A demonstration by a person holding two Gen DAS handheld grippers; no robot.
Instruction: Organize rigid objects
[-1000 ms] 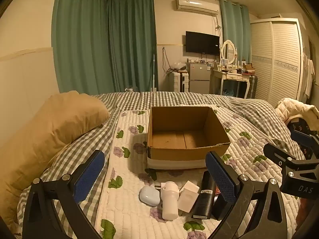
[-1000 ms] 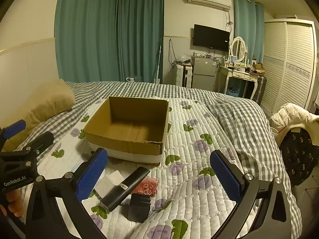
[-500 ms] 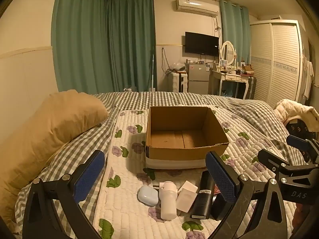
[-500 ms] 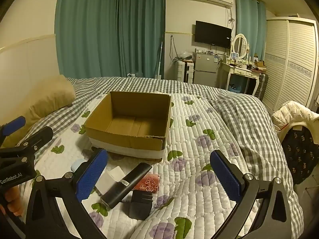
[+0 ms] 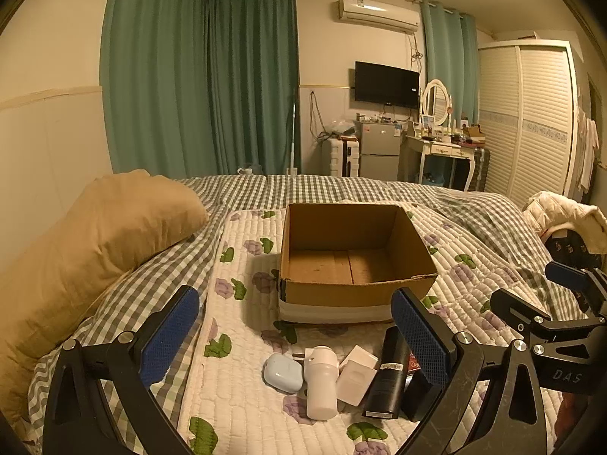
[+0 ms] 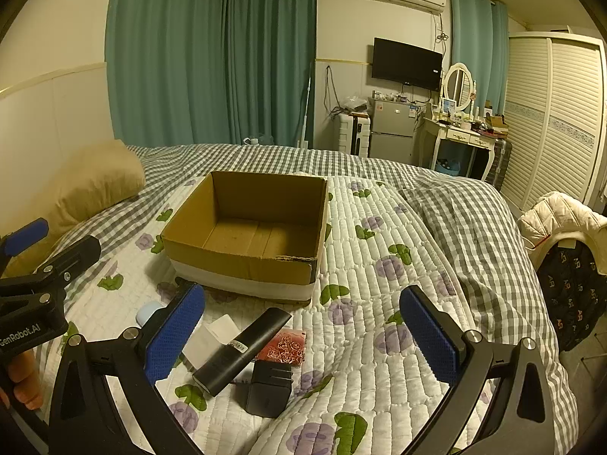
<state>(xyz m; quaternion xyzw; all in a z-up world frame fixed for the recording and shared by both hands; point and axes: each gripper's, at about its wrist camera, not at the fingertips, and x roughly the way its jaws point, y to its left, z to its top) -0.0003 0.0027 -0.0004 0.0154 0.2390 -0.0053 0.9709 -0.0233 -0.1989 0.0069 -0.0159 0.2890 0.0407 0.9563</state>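
Nothing's packed so far: the cardboard box [image 5: 356, 261] is empty, the little pile of stuff [image 5: 341, 379] sits on the bed, both tongs [image 5: 296, 337] [image 6: 303, 337] wide apart, holding nothing.

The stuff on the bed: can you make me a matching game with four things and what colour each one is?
Things:
1. earbud case
2. cardboard box
3. long flat remote
4. pillow

Colours:
A. black
B. tan
C. pale blue
D. brown with a white band along the bottom

Pairs: 1-C, 2-D, 3-A, 4-B
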